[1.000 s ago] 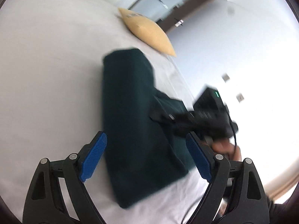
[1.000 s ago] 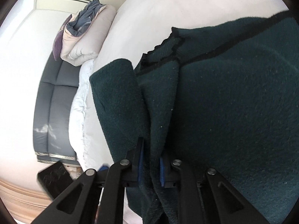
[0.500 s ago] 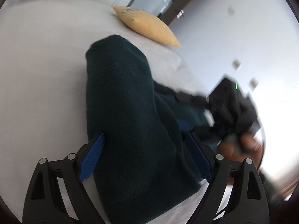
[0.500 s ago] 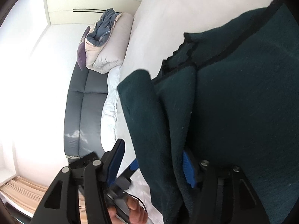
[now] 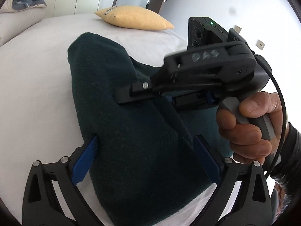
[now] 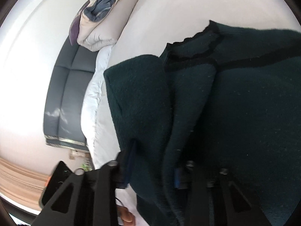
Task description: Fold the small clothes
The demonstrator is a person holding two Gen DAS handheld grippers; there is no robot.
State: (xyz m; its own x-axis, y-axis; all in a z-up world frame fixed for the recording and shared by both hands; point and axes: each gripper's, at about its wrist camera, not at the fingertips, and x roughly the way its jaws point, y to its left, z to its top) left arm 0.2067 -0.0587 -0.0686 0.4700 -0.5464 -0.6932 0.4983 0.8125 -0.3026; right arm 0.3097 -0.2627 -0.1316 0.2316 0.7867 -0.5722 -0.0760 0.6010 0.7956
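A dark green fleece garment (image 5: 131,128) lies folded on the white bed (image 5: 33,86). My left gripper (image 5: 144,158) is open, its blue pads either side of the folded cloth near its close end. My right gripper (image 5: 169,98) comes in from the right, held by a hand, its fingers among the cloth layers. In the right wrist view the garment (image 6: 235,103) fills the right side, with its black-trimmed edge at the top. The right gripper (image 6: 152,165) stands open around a raised fold of it.
A yellow cushion (image 5: 131,19) lies at the far side of the bed. A folded duvet with a blue cloth (image 6: 101,26) sits on a grey sofa (image 6: 64,94) beside the bed. Wardrobe doors and a doorway stand behind.
My right gripper was shut on a fold of the garment a second ago and has opened. The left gripper moved closer over the cloth; the right gripper now crosses its view.
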